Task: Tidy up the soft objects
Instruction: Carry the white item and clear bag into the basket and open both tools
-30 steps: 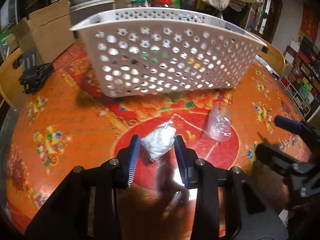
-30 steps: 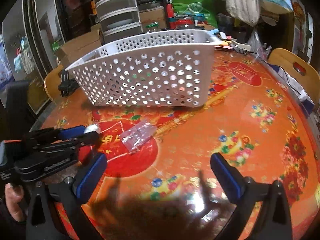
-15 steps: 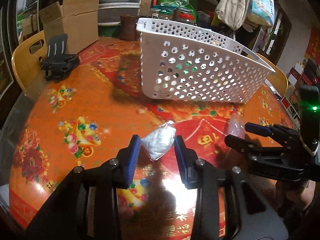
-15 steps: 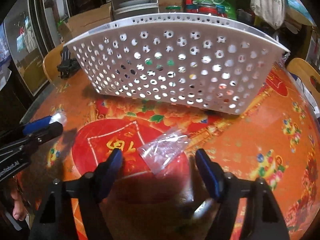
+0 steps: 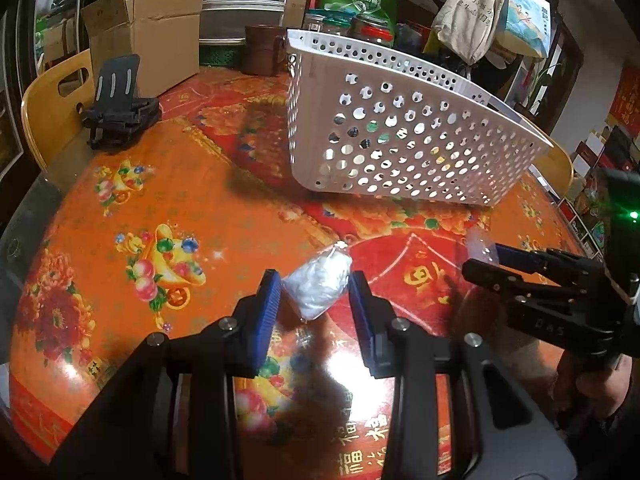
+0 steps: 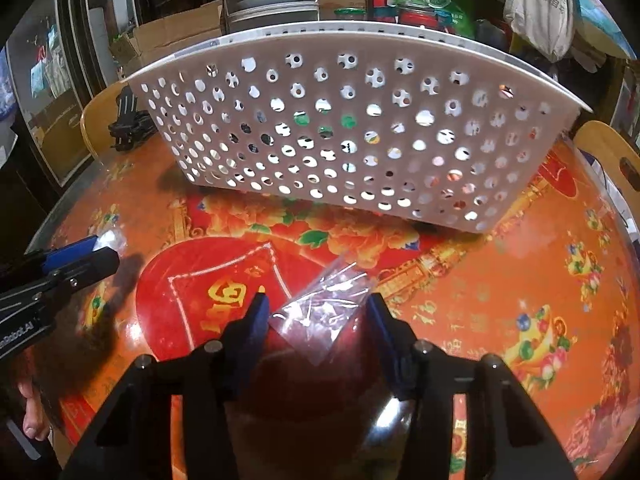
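Note:
A white crumpled plastic bag (image 5: 318,286) lies on the orange table, between the fingers of my left gripper (image 5: 316,300), which is open around it. A clear plastic bag (image 6: 324,312) lies between the fingers of my right gripper (image 6: 318,316), also open around it. The white perforated basket (image 5: 404,140) stands beyond both, and also shows in the right wrist view (image 6: 352,132). The right gripper shows side-on at the right of the left wrist view (image 5: 486,260); the left gripper shows at the left of the right wrist view (image 6: 96,252).
A black folding stand (image 5: 120,112) sits at the table's far left by a wooden chair (image 5: 52,100). Cardboard boxes (image 5: 148,32), a brown mug (image 5: 262,50), jars and hanging bags crowd the back. Another chair (image 6: 612,156) is at the right edge.
My right gripper has moved down and forward to straddle the clear bag, its fingers narrowing. My left gripper stays around the white bag while its view swings left.

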`<state>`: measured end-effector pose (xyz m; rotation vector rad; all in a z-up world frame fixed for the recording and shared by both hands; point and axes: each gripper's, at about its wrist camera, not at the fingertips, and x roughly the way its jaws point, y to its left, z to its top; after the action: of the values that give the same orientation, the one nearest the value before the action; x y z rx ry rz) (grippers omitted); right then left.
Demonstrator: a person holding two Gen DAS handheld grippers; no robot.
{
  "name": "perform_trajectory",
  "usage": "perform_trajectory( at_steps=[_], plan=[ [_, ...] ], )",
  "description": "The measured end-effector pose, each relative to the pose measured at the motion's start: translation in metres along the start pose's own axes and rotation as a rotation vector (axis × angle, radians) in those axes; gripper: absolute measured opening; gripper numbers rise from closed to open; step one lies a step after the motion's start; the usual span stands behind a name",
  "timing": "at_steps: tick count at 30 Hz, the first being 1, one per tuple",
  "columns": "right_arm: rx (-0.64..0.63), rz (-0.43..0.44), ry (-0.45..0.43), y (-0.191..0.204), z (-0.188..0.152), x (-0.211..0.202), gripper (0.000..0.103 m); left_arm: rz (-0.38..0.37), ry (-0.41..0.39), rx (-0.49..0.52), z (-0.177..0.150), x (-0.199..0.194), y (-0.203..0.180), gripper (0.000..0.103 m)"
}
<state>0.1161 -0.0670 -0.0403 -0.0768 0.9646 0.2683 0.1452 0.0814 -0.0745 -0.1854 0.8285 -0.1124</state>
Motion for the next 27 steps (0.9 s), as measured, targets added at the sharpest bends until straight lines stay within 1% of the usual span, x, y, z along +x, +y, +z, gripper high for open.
perform_trajectory(
  at_steps=[11,17,22,27],
  plan=[
    [0.012,0.013,-0.073,-0.019,-0.014,-0.037,0.049,0.014,-0.018,0.025,-0.001,-0.009,-0.01,0.033],
    [0.005,0.021,-0.121,-0.028,-0.019,-0.063,0.049,0.03,-0.044,0.037,0.002,-0.021,-0.014,0.033],
    [-0.002,0.02,-0.164,-0.036,-0.011,-0.089,0.049,0.045,-0.062,0.051,0.013,-0.036,-0.018,0.033],
    [-0.014,0.006,-0.204,-0.046,0.005,-0.113,0.049,0.042,-0.09,0.066,0.037,-0.055,-0.024,0.033]
  ],
)
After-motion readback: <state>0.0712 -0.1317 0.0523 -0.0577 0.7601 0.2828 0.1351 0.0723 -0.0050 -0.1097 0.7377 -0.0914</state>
